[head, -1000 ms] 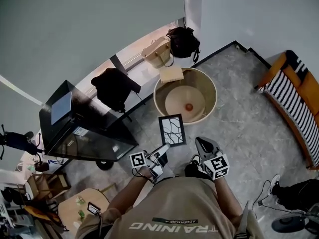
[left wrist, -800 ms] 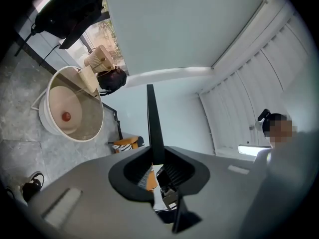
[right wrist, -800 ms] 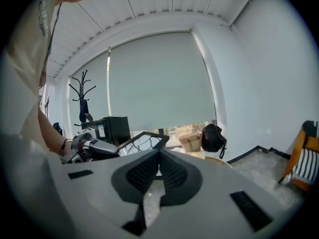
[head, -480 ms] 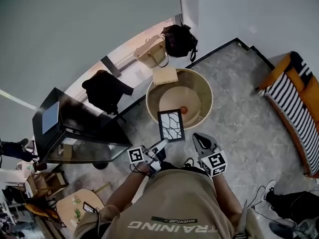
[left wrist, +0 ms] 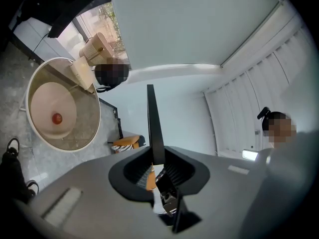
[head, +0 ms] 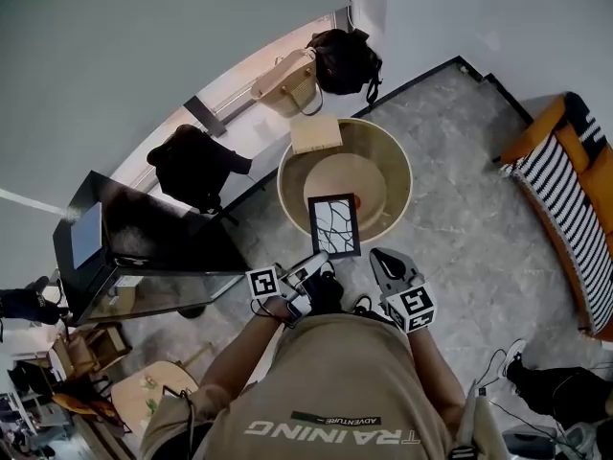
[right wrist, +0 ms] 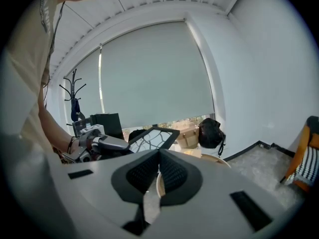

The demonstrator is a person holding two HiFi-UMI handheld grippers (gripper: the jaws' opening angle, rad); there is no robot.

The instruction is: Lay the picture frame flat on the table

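The picture frame (head: pixel 335 225) is black with a white pane and black branching lines. My left gripper (head: pixel 320 261) is shut on its lower edge and holds it in the air over the near rim of the round beige table (head: pixel 397 161). In the left gripper view the frame (left wrist: pixel 152 121) stands edge-on, rising from between the jaws (left wrist: pixel 158 161). My right gripper (head: pixel 377 256) hangs just right of the frame, shut and empty. From the right gripper view (right wrist: pixel 159 171) the tilted frame (right wrist: pixel 155 138) shows beyond the jaws, with the left gripper (right wrist: pixel 102 144) beside it.
A small red ball (head: pixel 356 199) lies on the table, and a tan box (head: pixel 316 132) sits at its far rim. Beyond are a tan bag (head: pixel 285 84) and a black bag (head: pixel 343 60). A black cabinet (head: pixel 144 247) stands left, a striped orange sofa (head: pixel 575 190) right.
The frame has travelled forward with the left gripper, from over the floor before the table to over the table's near rim. The right gripper has followed alongside.
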